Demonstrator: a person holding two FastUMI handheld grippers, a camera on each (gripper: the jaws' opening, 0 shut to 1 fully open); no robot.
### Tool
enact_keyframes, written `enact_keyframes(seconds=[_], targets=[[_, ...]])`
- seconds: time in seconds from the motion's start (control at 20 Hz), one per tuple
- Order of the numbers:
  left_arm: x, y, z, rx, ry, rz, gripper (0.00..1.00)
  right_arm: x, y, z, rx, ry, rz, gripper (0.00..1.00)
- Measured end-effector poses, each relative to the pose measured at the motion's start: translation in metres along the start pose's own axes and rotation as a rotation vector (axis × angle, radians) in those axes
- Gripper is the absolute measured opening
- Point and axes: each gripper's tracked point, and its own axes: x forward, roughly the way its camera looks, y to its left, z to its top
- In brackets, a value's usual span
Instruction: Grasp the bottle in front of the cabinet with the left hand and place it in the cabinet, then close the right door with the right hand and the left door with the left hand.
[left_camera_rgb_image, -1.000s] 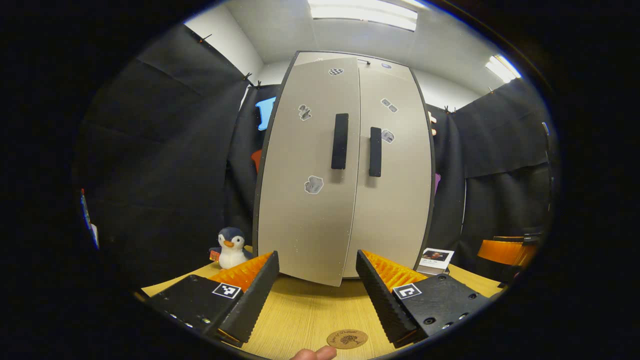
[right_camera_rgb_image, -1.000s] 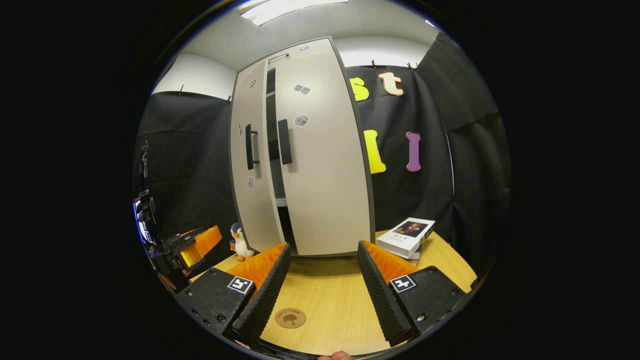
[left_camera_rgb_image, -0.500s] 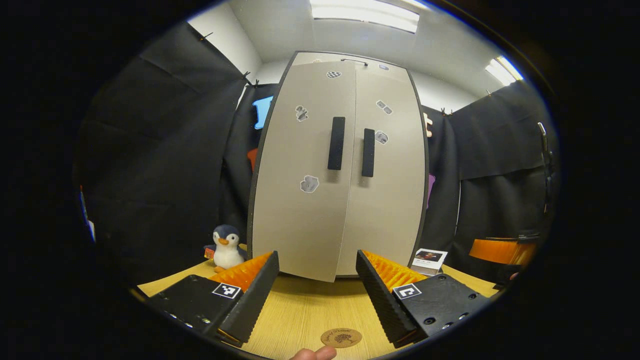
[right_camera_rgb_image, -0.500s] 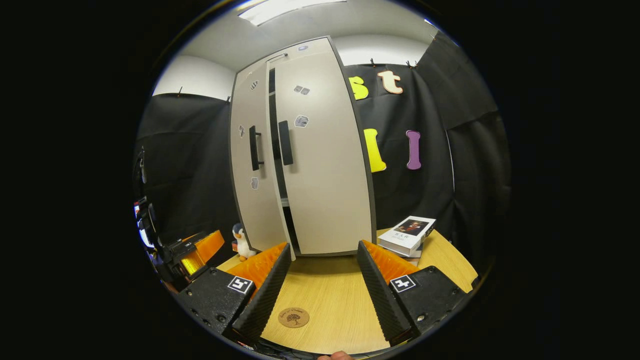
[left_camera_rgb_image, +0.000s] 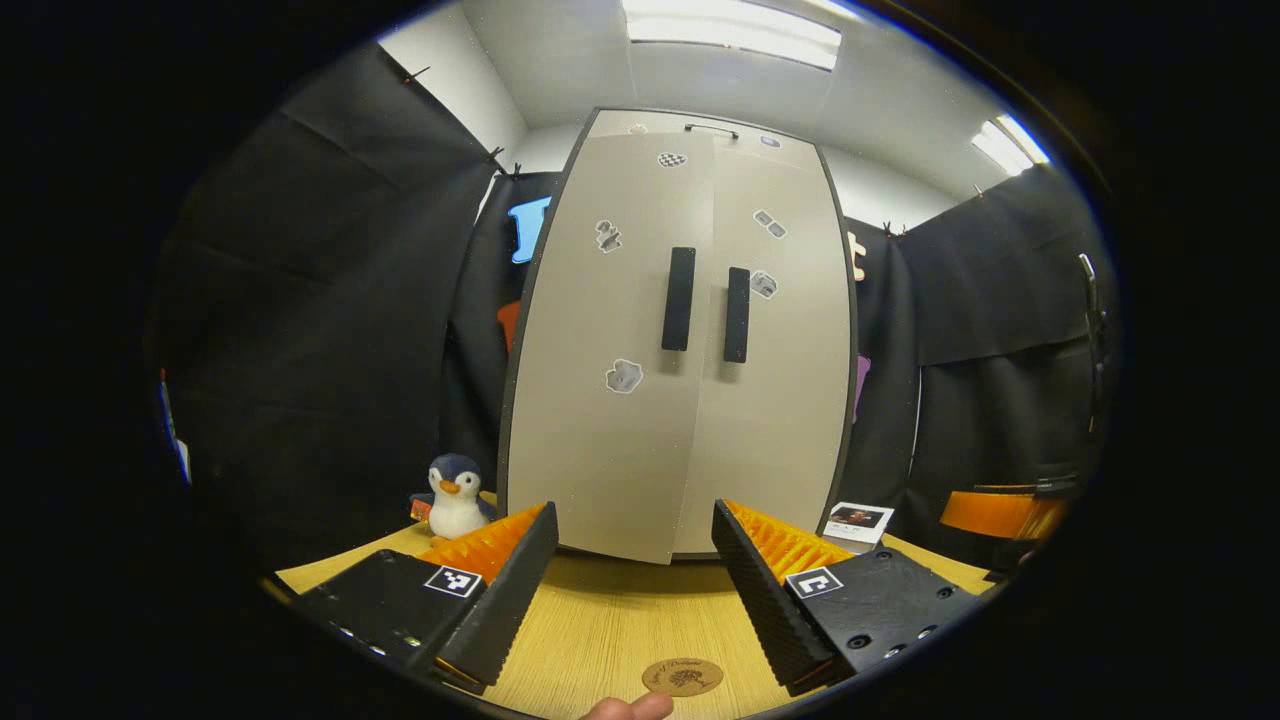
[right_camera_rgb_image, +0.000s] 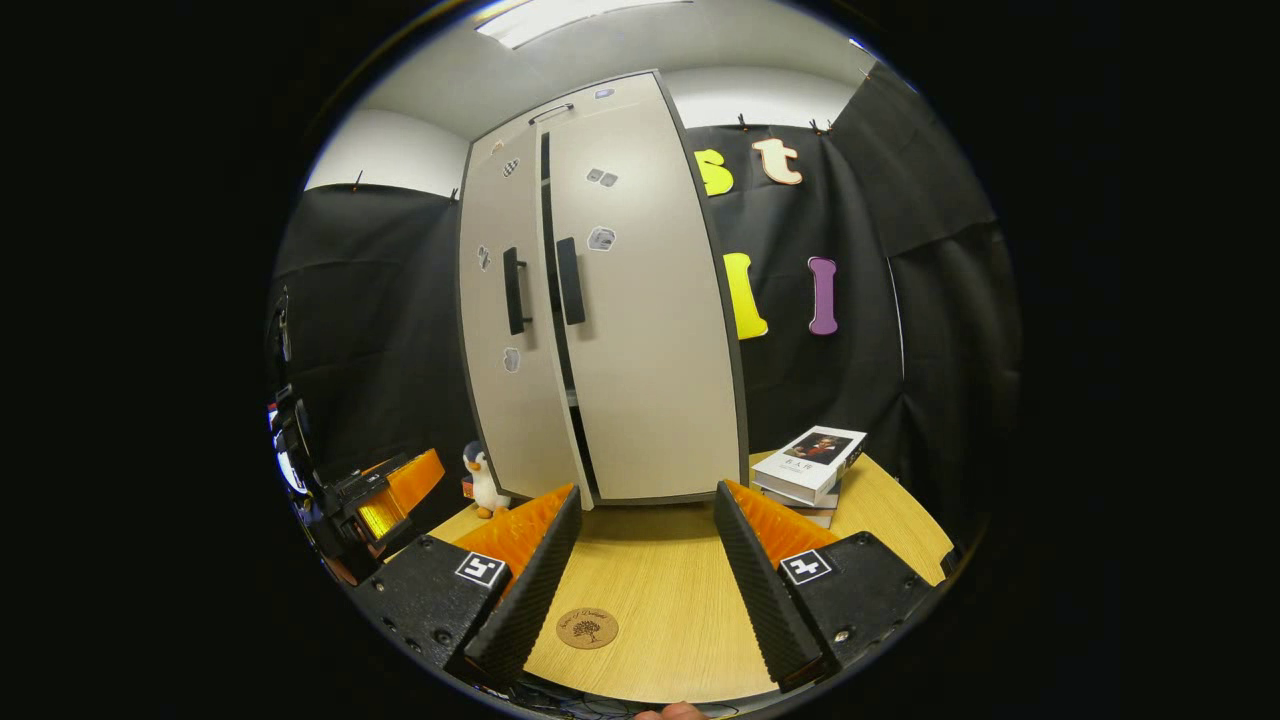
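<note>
The tall beige cabinet (left_camera_rgb_image: 680, 340) stands on the wooden table (left_camera_rgb_image: 620, 620) straight ahead in the left gripper view. Its right door (right_camera_rgb_image: 650, 330) sits shut. Its left door (left_camera_rgb_image: 600, 400) hangs slightly ajar, with a narrow dark gap (right_camera_rgb_image: 556, 330) beside the black handles (left_camera_rgb_image: 679, 298). The doors hide what is inside. My left gripper (left_camera_rgb_image: 632, 515) is open and holds nothing, a short way from the doors' lower edge. My right gripper (right_camera_rgb_image: 646, 492) is open too, off to the cabinet's right front. The left gripper (right_camera_rgb_image: 385, 495) also appears at the left edge of the right gripper view.
A plush penguin (left_camera_rgb_image: 455, 495) sits left of the cabinet. Stacked books (right_camera_rgb_image: 810, 465) lie to its right. A round cork coaster (left_camera_rgb_image: 682, 676) rests on the table near my fingers, and a fingertip (left_camera_rgb_image: 630, 708) shows at the bottom edge. Black cloth walls close in around the table.
The left door has swung closer to the cabinet and the gap beside the handles has narrowed. Both grippers stay open and have hardly shifted.
</note>
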Motion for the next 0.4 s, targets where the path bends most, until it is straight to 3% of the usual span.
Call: enact_keyframes(seconds=[0.4], targets=[[-0.006, 0.000, -0.003, -0.033, 0.014, 0.008, 0.95, -0.003, 0.001, -0.016, 0.003, 0.039, 0.013, 0.82]])
